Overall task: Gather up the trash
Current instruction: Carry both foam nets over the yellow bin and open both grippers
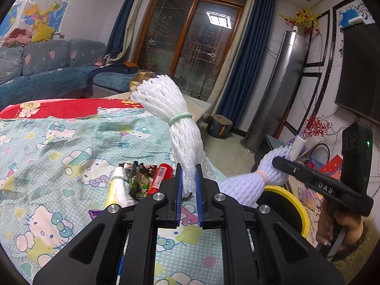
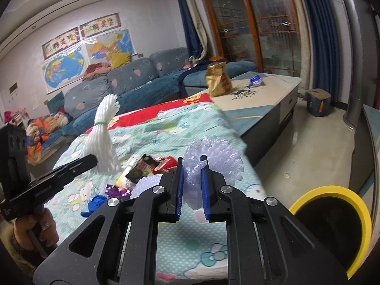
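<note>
My left gripper (image 1: 189, 178) is shut on the lower end of a white foam net bundle (image 1: 171, 116) tied with a green band, held upright above the cloth; it also shows in the right wrist view (image 2: 103, 130). My right gripper (image 2: 192, 175) is shut on a pale lilac foam net bundle (image 2: 213, 159); it shows in the left wrist view (image 1: 247, 182) tied with a pink band. Loose wrappers (image 1: 140, 180) lie on the Hello Kitty cloth (image 1: 59, 166), also seen in the right wrist view (image 2: 147, 168). A yellow-rimmed bin (image 2: 332, 228) stands by the table's right edge.
A gold bag (image 2: 217, 80) and a blue wrapper (image 2: 256, 80) sit on the far table top. A purple wrapper (image 2: 116, 190) and blue scrap (image 2: 95, 203) lie near the cloth's front. A sofa (image 1: 47, 71) is behind; a tall silver unit (image 1: 280, 87) stands right.
</note>
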Demonstrator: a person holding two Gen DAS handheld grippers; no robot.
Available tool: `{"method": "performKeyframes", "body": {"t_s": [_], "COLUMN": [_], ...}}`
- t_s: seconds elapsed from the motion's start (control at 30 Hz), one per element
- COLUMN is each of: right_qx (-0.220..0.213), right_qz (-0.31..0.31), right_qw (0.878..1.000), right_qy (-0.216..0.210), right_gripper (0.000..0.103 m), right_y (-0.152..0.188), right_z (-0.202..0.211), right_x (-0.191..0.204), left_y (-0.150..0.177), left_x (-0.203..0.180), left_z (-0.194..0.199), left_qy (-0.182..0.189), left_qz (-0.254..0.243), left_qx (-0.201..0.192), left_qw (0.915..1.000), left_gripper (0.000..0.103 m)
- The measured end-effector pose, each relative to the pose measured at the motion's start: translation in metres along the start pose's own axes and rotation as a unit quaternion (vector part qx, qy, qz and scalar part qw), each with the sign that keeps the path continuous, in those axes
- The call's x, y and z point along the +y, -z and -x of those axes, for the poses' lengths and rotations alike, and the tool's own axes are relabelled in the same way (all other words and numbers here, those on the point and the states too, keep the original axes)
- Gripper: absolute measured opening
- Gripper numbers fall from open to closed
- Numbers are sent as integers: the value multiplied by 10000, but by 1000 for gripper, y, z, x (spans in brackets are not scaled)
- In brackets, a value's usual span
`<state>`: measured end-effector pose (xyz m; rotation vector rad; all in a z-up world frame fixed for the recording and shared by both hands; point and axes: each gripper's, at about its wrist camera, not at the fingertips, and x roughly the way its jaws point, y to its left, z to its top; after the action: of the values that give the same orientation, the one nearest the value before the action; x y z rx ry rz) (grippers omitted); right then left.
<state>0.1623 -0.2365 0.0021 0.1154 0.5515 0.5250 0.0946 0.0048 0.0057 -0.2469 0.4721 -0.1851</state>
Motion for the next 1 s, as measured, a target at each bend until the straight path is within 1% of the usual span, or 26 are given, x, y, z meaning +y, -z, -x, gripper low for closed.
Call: {"method": "performKeyframes", "body": {"t_s": [0.53,0.83,1.0], "right_qx": [-337,-460,-475], "right_qz": [-213,-490,-560], "right_qw": [9962,9901,9859], "right_qy": [779,1230,1506], "right_gripper": [9,9,9], "right_y": [1,6,10], "right_z": [36,58,67], "right_x": [-46,-82,-95], "left_y": [12,21,26], "left_x": [-44,-64,-77], "left_z": [-10,-17,-21], "left_qy": [482,702,824], "left_qz": [-365,-538,-671], "left_qx": [174,308,376], "left_qw": [9980,9956,9936], "left_gripper": [10,10,10]}}
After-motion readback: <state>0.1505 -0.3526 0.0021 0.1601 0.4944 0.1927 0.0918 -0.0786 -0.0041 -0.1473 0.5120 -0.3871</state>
